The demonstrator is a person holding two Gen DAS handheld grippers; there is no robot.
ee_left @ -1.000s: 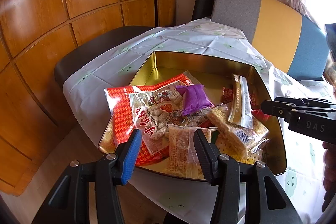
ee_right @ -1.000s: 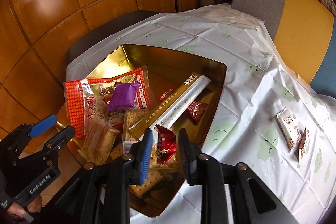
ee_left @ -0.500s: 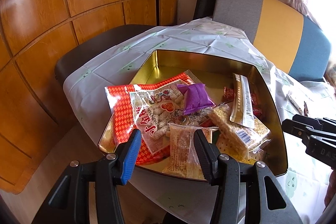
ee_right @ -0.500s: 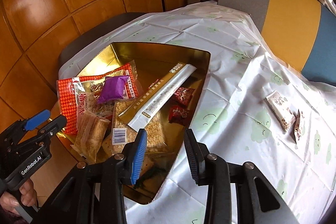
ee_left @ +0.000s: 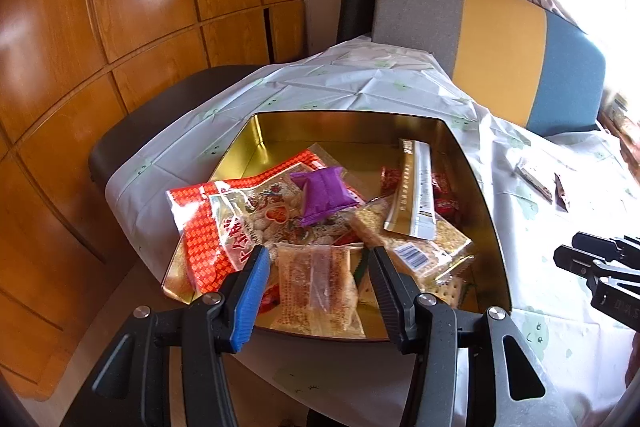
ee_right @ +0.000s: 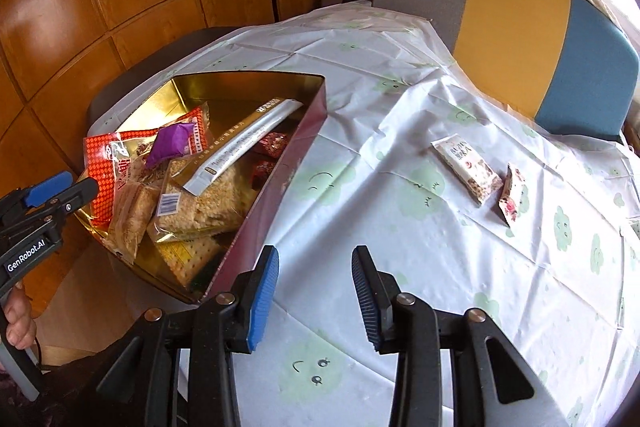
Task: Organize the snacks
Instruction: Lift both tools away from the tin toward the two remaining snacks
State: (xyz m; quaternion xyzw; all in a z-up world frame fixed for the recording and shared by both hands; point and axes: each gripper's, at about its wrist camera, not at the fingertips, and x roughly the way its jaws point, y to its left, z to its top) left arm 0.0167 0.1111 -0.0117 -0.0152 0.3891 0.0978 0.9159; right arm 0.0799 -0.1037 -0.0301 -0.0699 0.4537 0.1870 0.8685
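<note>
The left hand-held gripper (ee_left: 316, 267) tilts down over the near edge of the gold tin (ee_left: 486, 187), jaws apart and empty above a clear wafer packet (ee_left: 316, 291); a purple packet (ee_left: 324, 193) tops the pile. From the right wrist, the right hand-held gripper (ee_right: 314, 275) hangs open and empty over the clouded surface (ee_right: 400, 235), right of the tin. Only here do two loose snack bars (ee_right: 466, 169) show clearly, far right.

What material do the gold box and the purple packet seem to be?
Box: probably tin-plate metal, glossy gold inside; its thin straight walls mirror the snacks. Purple packet: likely plastic film, slightly shiny, with creases and a crimped end. Neither is certain from looks alone.
</note>
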